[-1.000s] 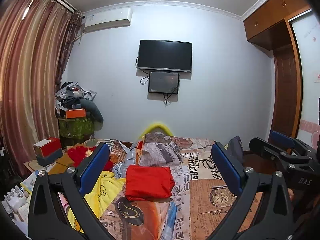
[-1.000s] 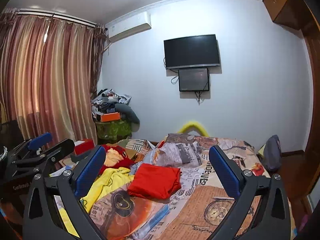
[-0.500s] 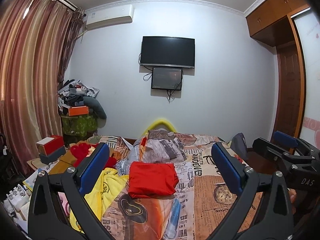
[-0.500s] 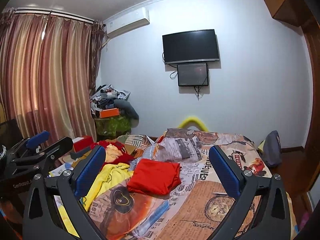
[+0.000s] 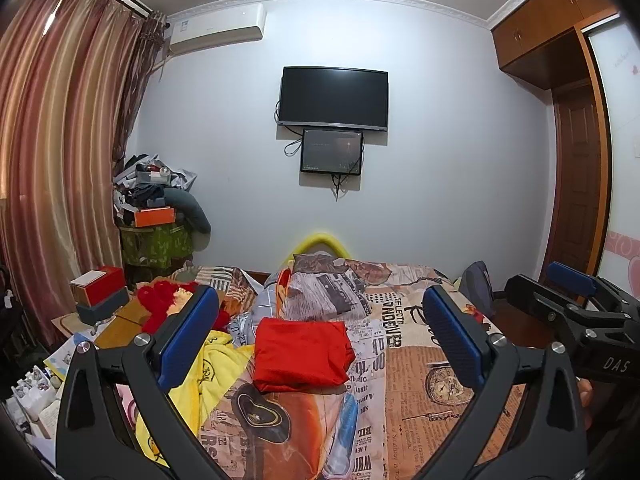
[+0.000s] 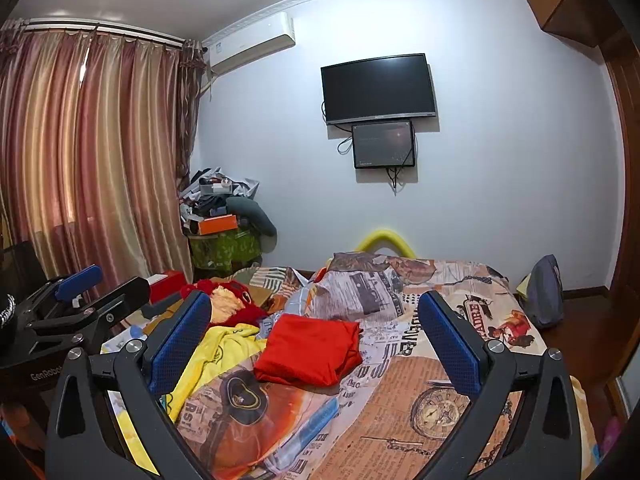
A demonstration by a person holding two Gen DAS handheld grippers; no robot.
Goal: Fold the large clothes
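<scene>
A folded red garment [image 5: 302, 354] [image 6: 310, 350] lies flat on the bed's printed sheet [image 5: 424, 364] [image 6: 404, 404]. To its left a crumpled yellow garment [image 5: 208, 376] [image 6: 212, 354] hangs over the bed's edge. My left gripper [image 5: 320, 336] is open, held above the bed, empty, well short of the red garment. My right gripper [image 6: 314, 334] is open too and holds nothing. Each gripper shows at the edge of the other's view, the right one [image 5: 580, 308] and the left one [image 6: 80, 308].
A red plush toy [image 6: 232, 298] and a red box [image 5: 98, 292] sit left of the bed. A cluttered stand [image 5: 156, 216] fills the corner by the curtains [image 6: 80, 160]. A crumpled patterned quilt [image 5: 324, 292] lies behind the red garment. A grey bag [image 6: 544, 292] rests at the right.
Both cameras have tilted downwards a little, so the room sits higher in view. Both grippers stay open, and the clothes on the bed have not moved.
</scene>
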